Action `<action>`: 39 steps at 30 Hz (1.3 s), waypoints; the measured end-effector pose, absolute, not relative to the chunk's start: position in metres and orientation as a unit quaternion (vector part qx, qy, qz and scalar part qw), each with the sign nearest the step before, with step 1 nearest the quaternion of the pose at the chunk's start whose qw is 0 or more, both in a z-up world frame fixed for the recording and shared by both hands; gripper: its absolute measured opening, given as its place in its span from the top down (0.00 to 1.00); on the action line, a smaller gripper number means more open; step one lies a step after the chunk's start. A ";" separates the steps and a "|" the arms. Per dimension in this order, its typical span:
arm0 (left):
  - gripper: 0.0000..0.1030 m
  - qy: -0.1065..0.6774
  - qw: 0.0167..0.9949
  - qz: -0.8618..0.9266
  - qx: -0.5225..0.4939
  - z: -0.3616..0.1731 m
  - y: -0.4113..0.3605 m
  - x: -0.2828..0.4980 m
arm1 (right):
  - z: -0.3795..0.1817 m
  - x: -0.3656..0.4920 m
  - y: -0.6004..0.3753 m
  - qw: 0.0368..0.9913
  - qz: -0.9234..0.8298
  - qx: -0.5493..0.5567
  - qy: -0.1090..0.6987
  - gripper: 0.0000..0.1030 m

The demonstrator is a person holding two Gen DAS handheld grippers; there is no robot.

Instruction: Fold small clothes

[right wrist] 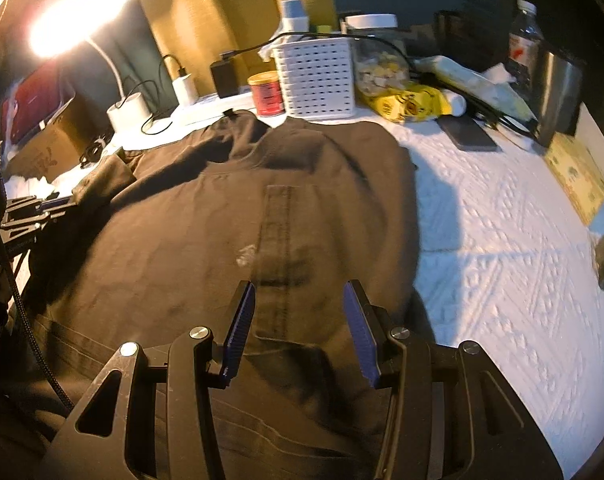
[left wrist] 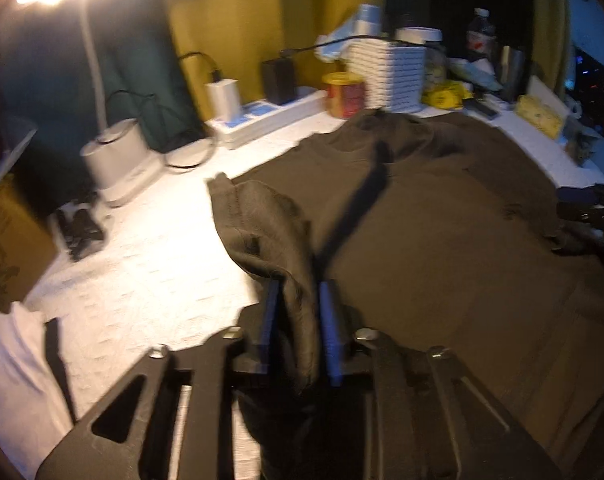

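- The left tool (left wrist: 298,312) sits at the lower middle of the left wrist view, its jaws narrowed on a bunched fold of the dark shirt (left wrist: 421,220); cloth fills the gap between them, and the pads appear to press on it.
- The right tool (right wrist: 300,324) sits at the lower middle of the right wrist view, jaws about half open and holding nothing, with the shirt's pocket showing between them.
- The shirt lies spread on the white bedcover (right wrist: 501,260), collar toward the top of both frames and hem near the tools, so its long axis runs up the picture.
- From the left tool, the gathered sleeve side rises up-left, and the flat body lies to the right.
- The fold likely goes rightward over the body; the left hand is nearer that edge.
- A white basket (right wrist: 317,76) stands beyond the collar.
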State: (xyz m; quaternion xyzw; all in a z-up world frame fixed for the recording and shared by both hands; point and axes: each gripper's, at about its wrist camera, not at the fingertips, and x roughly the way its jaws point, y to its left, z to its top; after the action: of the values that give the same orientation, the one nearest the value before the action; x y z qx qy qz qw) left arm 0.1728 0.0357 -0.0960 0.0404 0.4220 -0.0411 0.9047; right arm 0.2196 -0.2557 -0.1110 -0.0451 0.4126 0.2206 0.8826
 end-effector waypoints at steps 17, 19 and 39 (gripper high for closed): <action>0.54 0.453 0.889 -0.065 -0.001 -0.100 0.045 0.212 | -0.120 0.223 -0.284 0.885 0.211 -0.012 0.414 0.52; 0.54 0.461 0.885 -0.070 -0.001 -0.108 0.041 0.219 | -0.121 0.224 -0.285 0.885 0.210 -0.009 0.415 0.52; 0.93 0.485 0.859 -0.157 0.031 -0.116 -0.017 0.215 | -0.122 0.220 -0.272 0.875 0.236 -0.027 0.421 0.53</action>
State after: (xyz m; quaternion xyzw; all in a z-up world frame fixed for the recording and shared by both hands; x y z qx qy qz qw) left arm 0.2153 -0.0167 -0.1155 0.0314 0.4855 -0.1574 0.8594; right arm 0.2202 -0.2723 -0.1223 -0.0271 0.4207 0.2363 0.8755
